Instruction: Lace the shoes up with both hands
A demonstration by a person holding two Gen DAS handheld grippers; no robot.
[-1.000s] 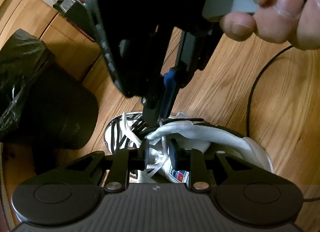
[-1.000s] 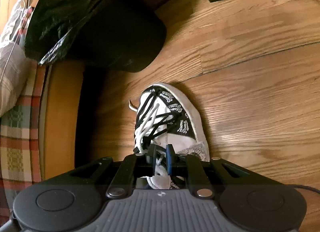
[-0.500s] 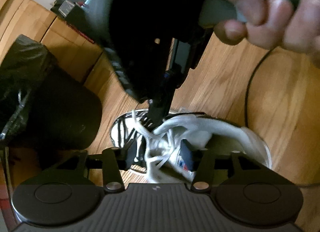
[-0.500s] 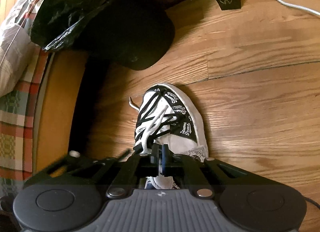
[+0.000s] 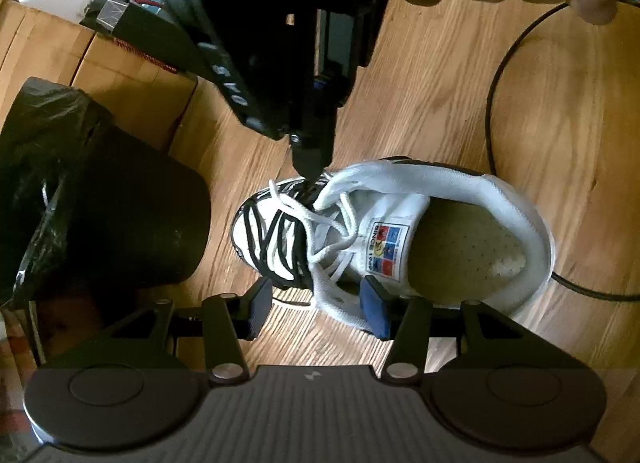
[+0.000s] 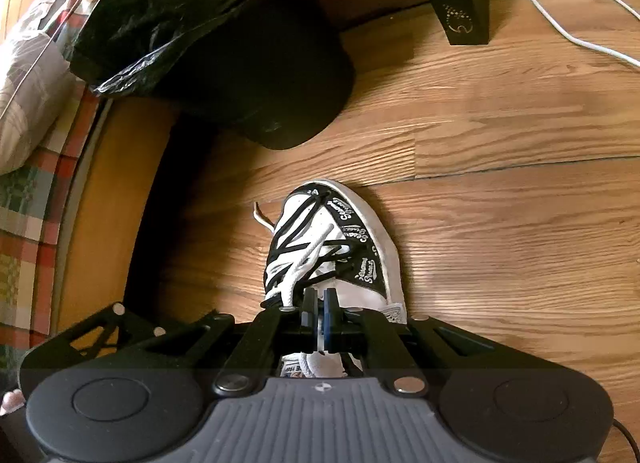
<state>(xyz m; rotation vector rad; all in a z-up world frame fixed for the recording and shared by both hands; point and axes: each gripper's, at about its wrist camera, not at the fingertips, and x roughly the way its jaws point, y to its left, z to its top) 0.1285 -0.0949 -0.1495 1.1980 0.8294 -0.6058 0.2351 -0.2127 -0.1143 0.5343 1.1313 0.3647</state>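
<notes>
In the left wrist view, one white shoe lies on the wood floor at centre. The left gripper at 6 o'clock has just been opening; its fingers stand half-wide, nothing pressed between them. The right gripper at 12 o'clock hides part of the white lace. In the right wrist view, the right gripper's fingers are pinched together on the lace; whether the lace runs between them is hard to tell. One black bin, lined with a black bag, sits at 11 o'clock, its contents unseen.
</notes>
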